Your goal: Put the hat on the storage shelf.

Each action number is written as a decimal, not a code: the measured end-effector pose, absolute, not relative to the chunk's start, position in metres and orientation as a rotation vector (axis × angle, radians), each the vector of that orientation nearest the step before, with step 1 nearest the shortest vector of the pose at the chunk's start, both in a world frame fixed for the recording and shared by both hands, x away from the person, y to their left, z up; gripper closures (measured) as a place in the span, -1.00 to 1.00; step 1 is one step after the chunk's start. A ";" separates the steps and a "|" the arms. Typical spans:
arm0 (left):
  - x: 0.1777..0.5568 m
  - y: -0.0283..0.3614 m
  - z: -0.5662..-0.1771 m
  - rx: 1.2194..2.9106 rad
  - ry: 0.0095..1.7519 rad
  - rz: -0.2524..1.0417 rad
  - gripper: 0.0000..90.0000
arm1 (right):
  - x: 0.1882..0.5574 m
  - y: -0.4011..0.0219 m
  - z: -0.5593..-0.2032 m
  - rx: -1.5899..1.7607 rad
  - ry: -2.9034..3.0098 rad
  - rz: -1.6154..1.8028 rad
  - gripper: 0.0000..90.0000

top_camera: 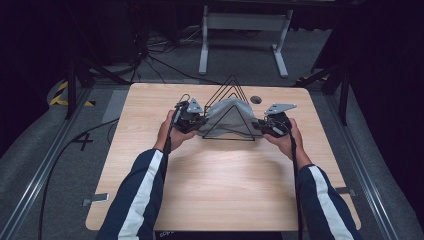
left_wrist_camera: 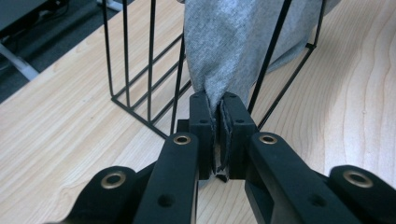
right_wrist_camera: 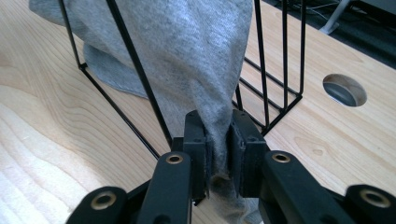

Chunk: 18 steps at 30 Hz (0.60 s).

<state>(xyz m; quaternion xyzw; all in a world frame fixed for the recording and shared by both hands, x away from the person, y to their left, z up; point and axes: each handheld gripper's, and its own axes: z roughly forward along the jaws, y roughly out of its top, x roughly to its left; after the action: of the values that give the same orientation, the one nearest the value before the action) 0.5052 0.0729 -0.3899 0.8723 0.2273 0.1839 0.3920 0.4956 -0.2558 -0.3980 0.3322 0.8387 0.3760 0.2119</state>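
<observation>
High view: a grey cloth [top_camera: 227, 117] hangs draped through a black wire rack [top_camera: 230, 107] of triangular frames near the far middle of the wooden bench [top_camera: 225, 190], stretched between the left gripper [top_camera: 196, 120] and the right gripper [top_camera: 264, 126], each held by a hand in a striped sleeve. The cloth's long axis runs across the bench from left to right, one end pointing at each gripper.

Left gripper view: the jaws are closed on a bunched corner of the cloth [left_wrist_camera: 233, 42], which rises from them between the rack's wires [left_wrist_camera: 140, 70].

Right gripper view: the jaws likewise pinch a gathered end of the cloth [right_wrist_camera: 187, 51] (a fold pokes out below them), with a round hole [right_wrist_camera: 344, 89] in the bench beyond the rack.

The fabric looks soft, light and limp, likely to sag and snag on the wires; its ends or corners seem the sensible places to take hold.
</observation>
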 end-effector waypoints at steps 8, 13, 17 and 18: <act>0.496 0.084 -0.382 2.217 0.573 0.489 0.78 | 0.489 -0.255 -0.390 0.910 2.325 1.022 0.66; 0.487 0.094 -0.377 2.238 0.563 0.509 0.77 | 0.484 -0.258 -0.384 0.911 2.321 1.015 0.63; 0.479 0.101 -0.375 2.259 0.548 0.519 0.76 | 0.479 -0.261 -0.379 0.903 2.326 1.005 0.61; 0.478 0.102 -0.374 2.267 0.546 0.522 0.75 | 0.478 -0.262 -0.379 0.904 2.328 1.004 0.60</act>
<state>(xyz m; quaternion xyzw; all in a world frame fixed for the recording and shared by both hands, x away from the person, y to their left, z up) 0.4779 0.1022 -0.3745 0.8824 0.2124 0.2031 0.3674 0.4776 -0.2621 -0.3787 0.3274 0.8431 0.3636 0.2232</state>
